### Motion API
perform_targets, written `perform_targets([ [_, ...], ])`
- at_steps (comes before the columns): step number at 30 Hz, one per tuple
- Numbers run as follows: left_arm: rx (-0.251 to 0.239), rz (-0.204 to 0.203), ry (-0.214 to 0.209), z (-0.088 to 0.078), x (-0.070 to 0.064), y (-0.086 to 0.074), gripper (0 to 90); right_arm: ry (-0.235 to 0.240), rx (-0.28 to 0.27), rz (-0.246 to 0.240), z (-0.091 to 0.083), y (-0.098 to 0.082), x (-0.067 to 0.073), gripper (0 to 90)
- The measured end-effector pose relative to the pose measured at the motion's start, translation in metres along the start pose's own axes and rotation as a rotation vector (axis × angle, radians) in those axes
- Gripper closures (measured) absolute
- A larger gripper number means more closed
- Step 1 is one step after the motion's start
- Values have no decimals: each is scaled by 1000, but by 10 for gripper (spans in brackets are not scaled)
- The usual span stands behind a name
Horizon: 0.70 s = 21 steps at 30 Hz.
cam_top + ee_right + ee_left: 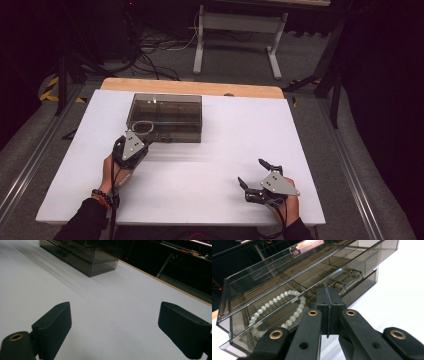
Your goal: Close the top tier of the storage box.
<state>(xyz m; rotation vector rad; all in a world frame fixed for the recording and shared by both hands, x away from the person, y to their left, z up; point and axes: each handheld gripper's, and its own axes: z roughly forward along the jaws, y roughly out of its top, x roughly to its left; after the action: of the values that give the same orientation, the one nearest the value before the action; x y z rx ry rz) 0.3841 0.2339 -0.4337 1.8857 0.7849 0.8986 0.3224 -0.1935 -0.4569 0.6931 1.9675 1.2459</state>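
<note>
A smoked clear drawer box [166, 117] stands on the white board, left of the middle. In the left gripper view a string of white beads [277, 307] lies inside its upper drawer [287, 290], left of the drawer's clear cylinder handle [347, 280]. My left gripper [149, 137] is at the box's front left corner. Its jaws [327, 302] are shut flat together with nothing between them, tips right at the drawer front; contact cannot be told. My right gripper [251, 172] rests near the board's front right, open and empty [115, 325], aimed at the far box [80, 255].
The white board [215, 150] covers a wooden table whose back edge [200, 87] shows behind the box. Bare board lies between the two grippers. Beyond the table are a desk frame [235, 40], cables on the floor and dark surroundings.
</note>
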Motion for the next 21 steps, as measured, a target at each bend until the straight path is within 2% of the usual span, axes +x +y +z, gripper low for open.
perform_targets([
  [21, -2, 0, 17, 9, 6, 2, 895, 11, 12, -21, 2, -1, 2, 126],
])
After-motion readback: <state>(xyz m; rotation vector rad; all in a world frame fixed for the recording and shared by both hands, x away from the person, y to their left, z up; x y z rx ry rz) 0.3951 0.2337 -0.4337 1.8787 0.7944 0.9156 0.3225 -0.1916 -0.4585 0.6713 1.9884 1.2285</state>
